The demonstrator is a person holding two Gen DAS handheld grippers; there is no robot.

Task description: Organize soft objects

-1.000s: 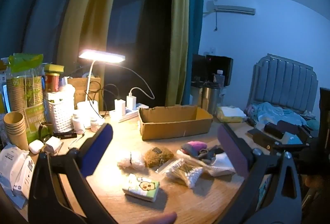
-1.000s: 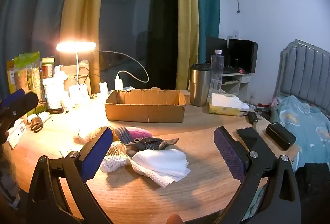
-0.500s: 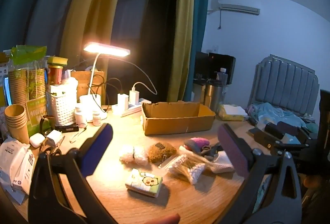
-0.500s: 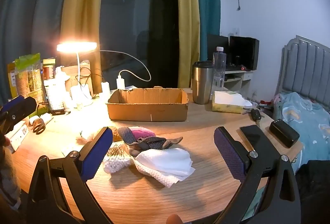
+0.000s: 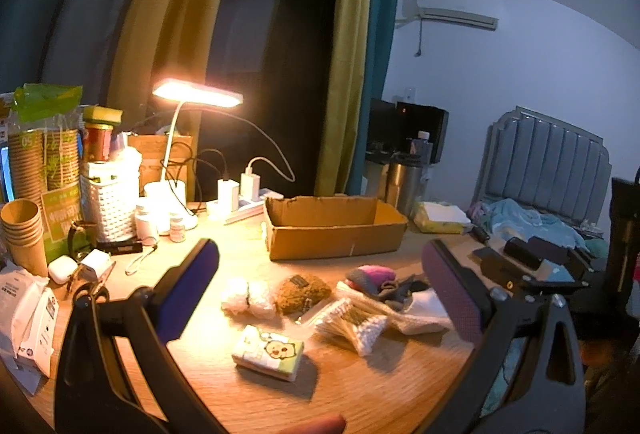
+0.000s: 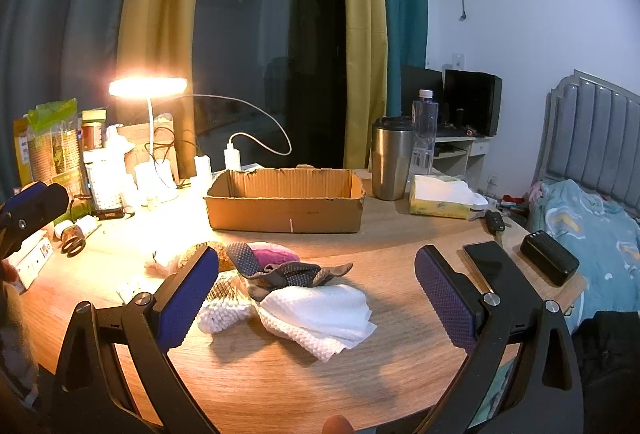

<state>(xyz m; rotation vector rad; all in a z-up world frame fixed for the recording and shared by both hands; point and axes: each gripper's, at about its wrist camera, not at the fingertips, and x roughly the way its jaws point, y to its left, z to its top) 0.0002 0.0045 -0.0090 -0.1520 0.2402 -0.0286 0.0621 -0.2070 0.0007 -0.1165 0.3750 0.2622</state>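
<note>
While both tools hover spread wide and empty, the white cloth [image 6: 320, 310] lies on the surface [image 6: 400, 374] before the cardboard box [image 6: 286, 212].

left gripper [image 5: 320, 286] with black plastic arms shaped like a V, two blue bumpy pads [image 5: 188, 286] on its fingers, right gripper [image 6: 316, 294] the same, black arms, blue dotted pads [image 6: 444, 298], small silver screws, fingertip at bottom edge

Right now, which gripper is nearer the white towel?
Right. The right gripper hangs just before the white towel; the left gripper sits farther left, by the tissue pack.
</note>
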